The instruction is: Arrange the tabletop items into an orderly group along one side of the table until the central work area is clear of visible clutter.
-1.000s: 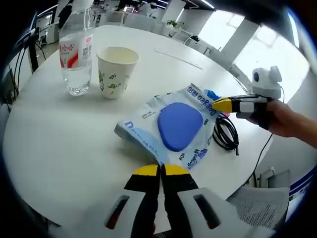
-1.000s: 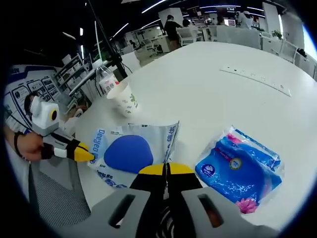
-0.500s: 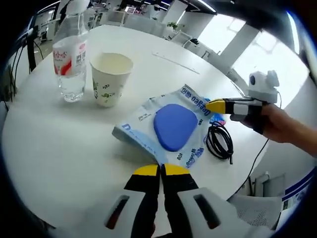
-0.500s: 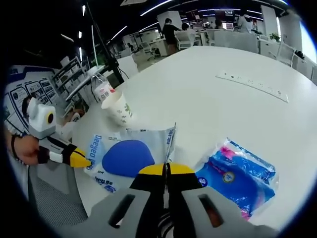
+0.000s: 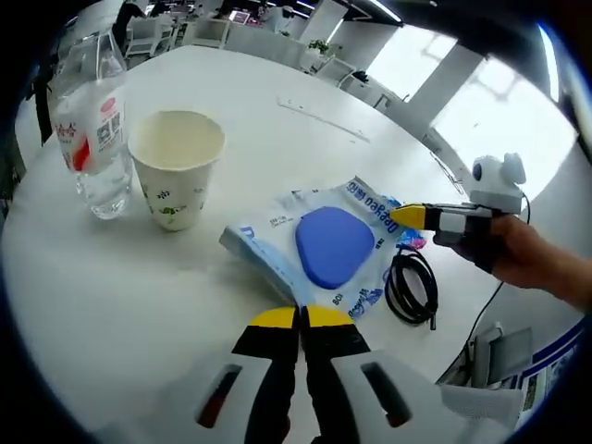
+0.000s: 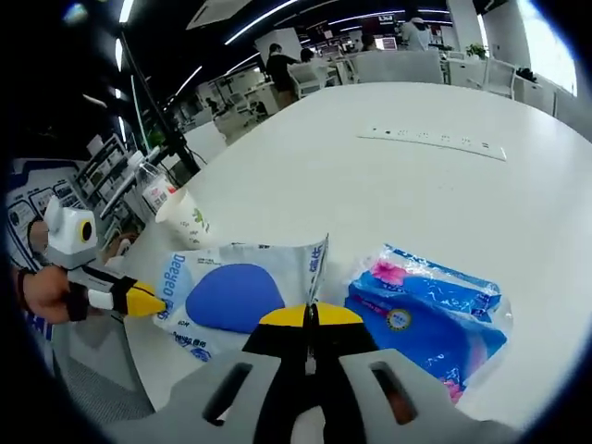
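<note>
White round worktop (image 5: 277, 129): both hand-held grippers, left (image 5: 299, 319) and right (image 6: 309, 316), pinch opposite edges of the wipes pack (image 5: 319, 245) lying between them.

White table (image 5: 277, 129) carries bottle (image 5: 89, 129), cup (image 5: 176, 166), wipes pack (image 5: 319, 245), cable (image 5: 412, 289), tissue pack (image 6: 430, 310).

White round table (image 6: 444, 185); office chairs (image 6: 379, 65), possibly desks, beyond; people standing far back (image 6: 277, 65).
</note>
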The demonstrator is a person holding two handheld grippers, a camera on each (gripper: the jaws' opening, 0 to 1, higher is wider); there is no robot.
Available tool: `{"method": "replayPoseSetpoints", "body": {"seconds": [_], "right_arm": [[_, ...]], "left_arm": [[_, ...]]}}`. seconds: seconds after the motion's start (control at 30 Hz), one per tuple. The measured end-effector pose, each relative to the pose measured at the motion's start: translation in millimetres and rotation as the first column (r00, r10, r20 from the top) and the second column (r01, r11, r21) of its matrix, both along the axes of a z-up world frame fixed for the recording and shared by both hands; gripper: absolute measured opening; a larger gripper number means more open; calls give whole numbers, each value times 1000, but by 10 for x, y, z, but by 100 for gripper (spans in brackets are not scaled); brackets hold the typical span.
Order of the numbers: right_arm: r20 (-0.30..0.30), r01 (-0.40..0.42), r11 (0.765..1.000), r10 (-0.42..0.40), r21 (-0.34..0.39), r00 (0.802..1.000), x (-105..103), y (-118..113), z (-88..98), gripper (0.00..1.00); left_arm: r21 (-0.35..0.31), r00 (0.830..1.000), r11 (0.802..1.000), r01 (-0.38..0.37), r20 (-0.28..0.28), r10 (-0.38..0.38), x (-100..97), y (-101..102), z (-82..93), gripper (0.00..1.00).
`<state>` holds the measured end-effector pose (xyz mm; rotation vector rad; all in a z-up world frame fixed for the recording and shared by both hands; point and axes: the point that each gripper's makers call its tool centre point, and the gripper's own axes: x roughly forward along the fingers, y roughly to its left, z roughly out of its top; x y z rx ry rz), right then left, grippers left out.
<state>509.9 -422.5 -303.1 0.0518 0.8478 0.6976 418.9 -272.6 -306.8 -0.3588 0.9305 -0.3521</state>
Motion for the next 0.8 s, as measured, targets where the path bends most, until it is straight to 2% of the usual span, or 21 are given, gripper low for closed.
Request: {"method": "replayPoseSetpoints", "body": {"seconds": [0.2, 0.4, 0.63, 0.8], "right_arm": [[-18, 27, 1000, -26, 4, 999, -72, -89, -40, 0], [-33, 76, 996, -75, 40, 997, -197, -109, -30, 0], [-50, 72, 996, -69, 50, 996, -330, -29, -58, 0], [-61, 79, 995, -75, 60, 995, -380, 27, -93, 0]], "left_arm": [[3, 1000, 1000, -21, 10, 21, 164, 65, -29, 0], [-2, 998, 999, -54, 19, 54, 292, 150, -96, 0], [33, 996, 996, -86, 27, 86, 415, 260, -167, 0], [32, 991, 991, -127, 42, 126, 518, 334, -153, 0]]}}
